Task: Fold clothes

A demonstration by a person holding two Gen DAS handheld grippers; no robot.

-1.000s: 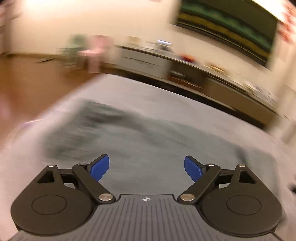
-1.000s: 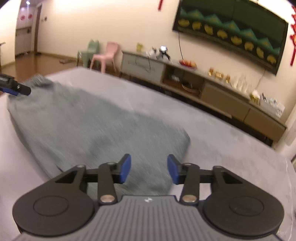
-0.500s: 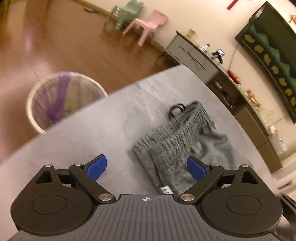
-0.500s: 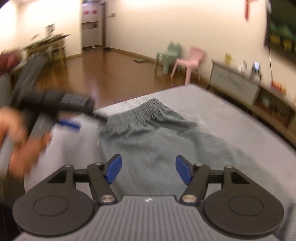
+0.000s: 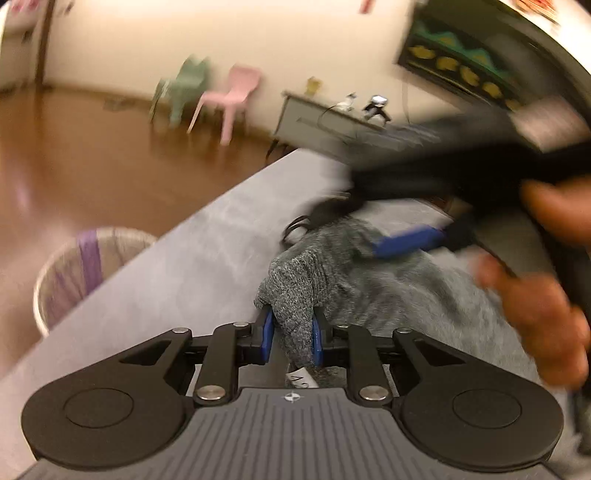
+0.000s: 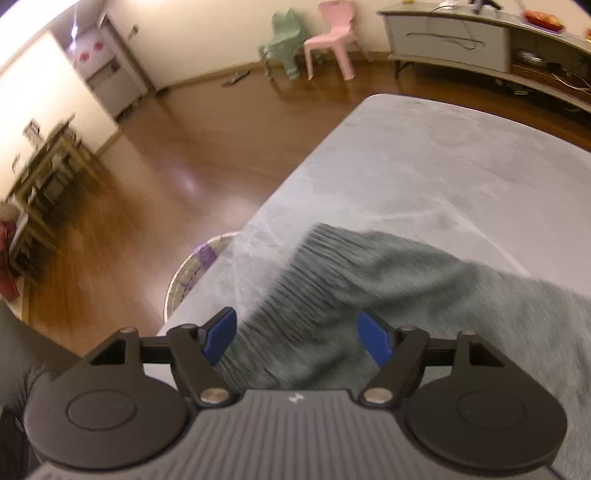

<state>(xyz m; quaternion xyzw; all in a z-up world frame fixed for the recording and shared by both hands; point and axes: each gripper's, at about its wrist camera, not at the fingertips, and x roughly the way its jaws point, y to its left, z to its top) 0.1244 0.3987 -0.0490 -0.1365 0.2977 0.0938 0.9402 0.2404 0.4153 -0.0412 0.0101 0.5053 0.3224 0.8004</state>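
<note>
The left gripper (image 5: 291, 338), its jaws just closing, pinches a waistband corner of the grey knit garment (image 5: 369, 291) lying on the grey bed (image 5: 207, 266). The right gripper (image 6: 295, 338), just opening, hovers empty above the ribbed waistband (image 6: 314, 280). The fabric looks soft, light and limp; the thick elastic edge seems the best hold.

Warm, yellowish indoor light fills both fisheye views, with soft glare patches on the polished wooden floor (image 6: 155, 177). Straight lines bow toward the frame edges. In the left wrist view, motion blur smears the right tool (image 5: 406, 242), the hand (image 5: 535, 317) holding it and the far wall. In the right wrist view, the grey garment (image 6: 388, 295) streaks, while the pink chair (image 6: 332, 35) stays fairly sharp.
</note>
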